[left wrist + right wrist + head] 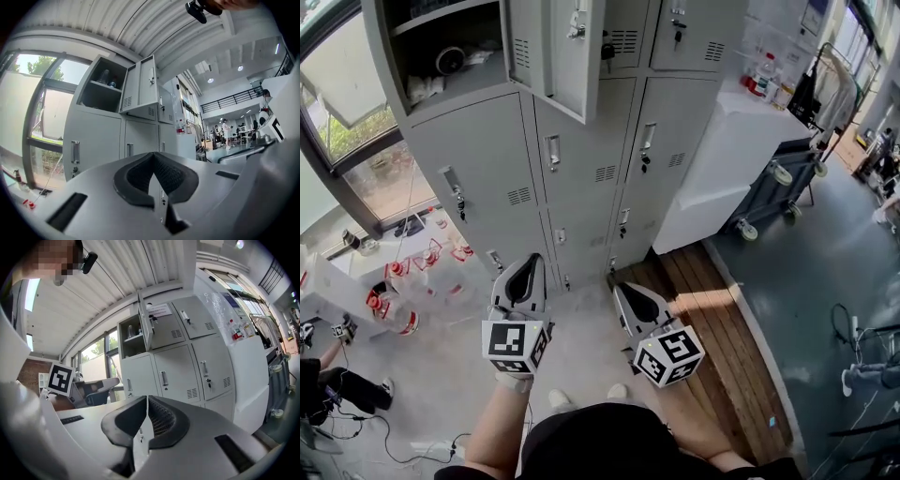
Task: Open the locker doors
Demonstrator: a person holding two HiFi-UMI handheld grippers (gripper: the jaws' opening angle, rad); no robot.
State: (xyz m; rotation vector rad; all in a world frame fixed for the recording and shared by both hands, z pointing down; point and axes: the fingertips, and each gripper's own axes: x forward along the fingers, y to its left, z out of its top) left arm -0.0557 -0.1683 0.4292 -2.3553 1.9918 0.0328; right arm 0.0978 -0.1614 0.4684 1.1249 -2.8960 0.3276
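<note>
Bright workshop by a window, grey steel locker bank, one upper door swung open, other doors closed, left gripper jaws pressed together on nothing, right gripper jaws together, empty, both short of lockers

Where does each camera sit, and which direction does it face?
Head view: on the person's head, facing steeply down at the lockers; the person's arms, left tool and right tool show.
Left gripper view: on the left tool, facing level along its shut jaws toward the lockers.
Right gripper view: on the right tool, likewise; its shut jaws and the left tool's marker cube show.
Shared: all three show the open top door.
</note>
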